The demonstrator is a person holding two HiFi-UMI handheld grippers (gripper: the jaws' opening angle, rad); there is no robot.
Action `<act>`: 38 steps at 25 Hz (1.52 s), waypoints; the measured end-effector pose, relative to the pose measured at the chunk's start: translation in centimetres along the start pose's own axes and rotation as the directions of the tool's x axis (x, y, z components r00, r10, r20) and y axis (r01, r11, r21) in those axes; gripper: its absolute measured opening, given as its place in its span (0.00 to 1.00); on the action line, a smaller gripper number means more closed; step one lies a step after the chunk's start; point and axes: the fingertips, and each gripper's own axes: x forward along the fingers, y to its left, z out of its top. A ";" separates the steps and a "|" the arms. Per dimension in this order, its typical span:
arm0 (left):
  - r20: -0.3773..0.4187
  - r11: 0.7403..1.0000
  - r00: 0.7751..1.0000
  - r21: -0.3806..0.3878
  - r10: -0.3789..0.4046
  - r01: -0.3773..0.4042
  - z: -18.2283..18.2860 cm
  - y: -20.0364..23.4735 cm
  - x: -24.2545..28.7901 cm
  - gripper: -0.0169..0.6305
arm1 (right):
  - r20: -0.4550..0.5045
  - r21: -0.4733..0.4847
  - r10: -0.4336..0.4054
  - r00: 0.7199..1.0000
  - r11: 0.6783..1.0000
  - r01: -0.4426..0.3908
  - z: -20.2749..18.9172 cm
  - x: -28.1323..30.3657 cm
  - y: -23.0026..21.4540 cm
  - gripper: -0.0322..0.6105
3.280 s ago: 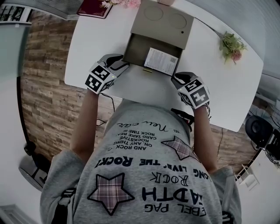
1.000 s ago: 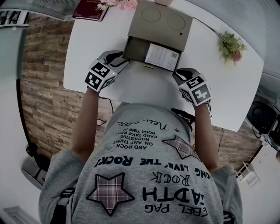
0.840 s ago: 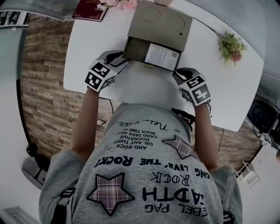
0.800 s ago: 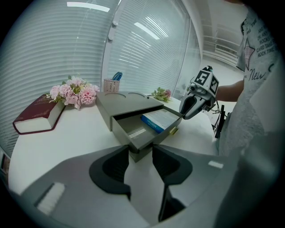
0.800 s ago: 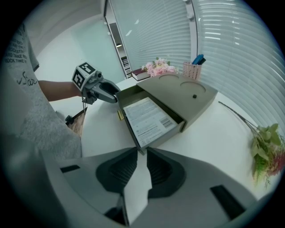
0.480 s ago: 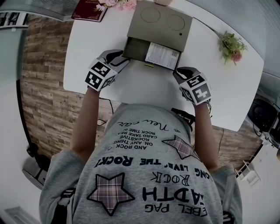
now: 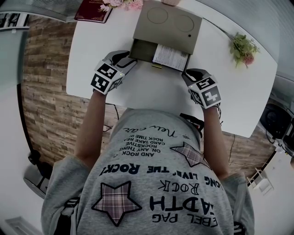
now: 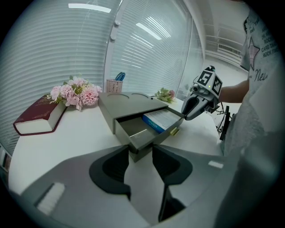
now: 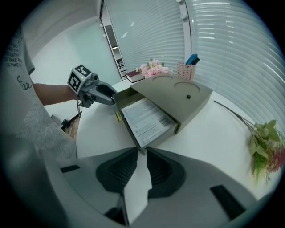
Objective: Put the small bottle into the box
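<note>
A grey box (image 7: 172,23) stands at the far side of the white table, its drawer (image 7: 143,49) pulled out toward me. A white printed packet (image 7: 170,57) lies in the drawer's right half. No small bottle shows in any view. My left gripper (image 7: 131,62) sits at the drawer's front left corner, and in the left gripper view that corner (image 8: 140,151) is caught between the jaw tips. My right gripper (image 7: 186,75) sits at the front right corner, and its narrow jaw gap (image 9: 141,153) pinches that corner. Both hold the drawer.
A red book (image 7: 95,8) and pink flowers (image 7: 121,3) lie at the back left. A flower sprig (image 7: 243,48) lies at the right, and a pen cup (image 9: 187,69) stands behind the box. A yellow tab (image 7: 156,66) sticks out of the drawer front.
Both grippers have crept away from me toward the box, and the drawer has slid in with them. Less of it sticks out than three seconds ago.
</note>
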 end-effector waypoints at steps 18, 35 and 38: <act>-0.003 0.999 0.999 -0.014 0.032 -0.032 0.7 1.1 1.2 0.29 | 0.032 0.070 -0.024 0.999 0.997 0.022 0.7 0.6 -1.8 0.17; 0.010 0.998 0.998 -0.031 0.060 -0.060 1.4 1.8 2.0 0.29 | 0.071 0.120 -0.043 0.997 0.992 0.034 1.2 0.8 -3.0 0.17; 0.014 0.997 0.998 -0.035 0.068 -0.067 1.5 1.9 2.1 0.29 | 0.076 0.121 -0.049 0.996 0.992 0.040 1.2 0.8 -3.3 0.17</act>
